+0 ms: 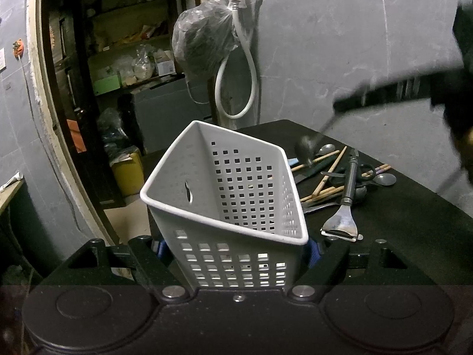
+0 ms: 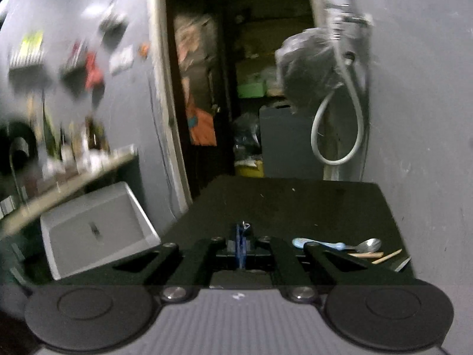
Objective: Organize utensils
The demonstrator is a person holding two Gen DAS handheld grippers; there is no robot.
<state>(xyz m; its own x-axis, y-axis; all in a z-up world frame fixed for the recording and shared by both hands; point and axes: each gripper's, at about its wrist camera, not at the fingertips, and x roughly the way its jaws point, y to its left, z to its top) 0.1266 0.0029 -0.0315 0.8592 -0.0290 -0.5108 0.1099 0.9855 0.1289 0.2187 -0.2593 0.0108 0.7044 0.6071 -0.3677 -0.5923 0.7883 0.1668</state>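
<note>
One spoon (image 1: 307, 148) hung bowl-down from the right gripper (image 2: 241, 244), whose fingers were pinched shut on its thin handle; the spoon's long axis slanted up toward that gripper, above the scattered utensils (image 1: 340, 183) on the table (image 1: 414, 230). The white basket (image 1: 224, 195) lay to the spoon's left, tilted with its mouth toward it, clamped at the base by the left gripper (image 1: 236, 254). Dropping the spoon in likely called for carrying it leftward over the rim.

left gripper (image 1: 236, 254): jaws clamped on white perforated basket (image 1: 224, 195), tilted | right gripper (image 2: 241, 245): pads together, pinching thin metal handle
</note>
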